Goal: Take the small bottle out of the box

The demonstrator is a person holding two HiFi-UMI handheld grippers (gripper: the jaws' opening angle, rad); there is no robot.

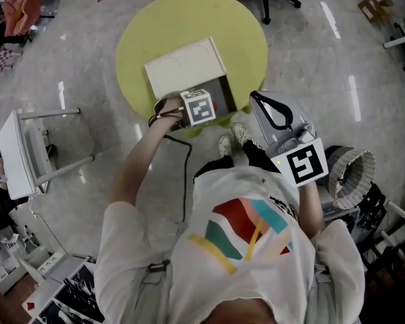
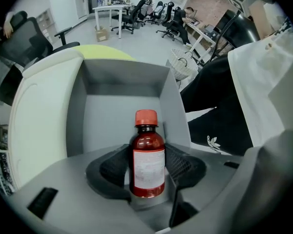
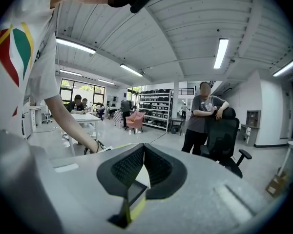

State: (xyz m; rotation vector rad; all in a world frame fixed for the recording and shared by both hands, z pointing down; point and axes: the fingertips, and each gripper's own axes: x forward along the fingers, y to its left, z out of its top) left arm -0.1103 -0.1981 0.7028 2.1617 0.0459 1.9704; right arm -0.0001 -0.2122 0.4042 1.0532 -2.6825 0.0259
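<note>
A: Where is there room around the left gripper [image 2: 146,151]?
B: Only upward. The walls of the box [image 2: 122,84] stand ahead of it and on both sides, the lid [image 2: 39,106] rises further left, and the small bottle [image 2: 148,162] fills the gap between the jaws.

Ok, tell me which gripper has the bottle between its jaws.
The left gripper: its pads clasp the red-capped brown bottle by the open grey box. The right gripper has its jaws together, nothing between them.

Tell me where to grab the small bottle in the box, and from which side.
Take the bottle by its straight labelled body, pads on its two sides, coming in through the box's open side. It stands upright, and the neck narrows under the cap.
</note>
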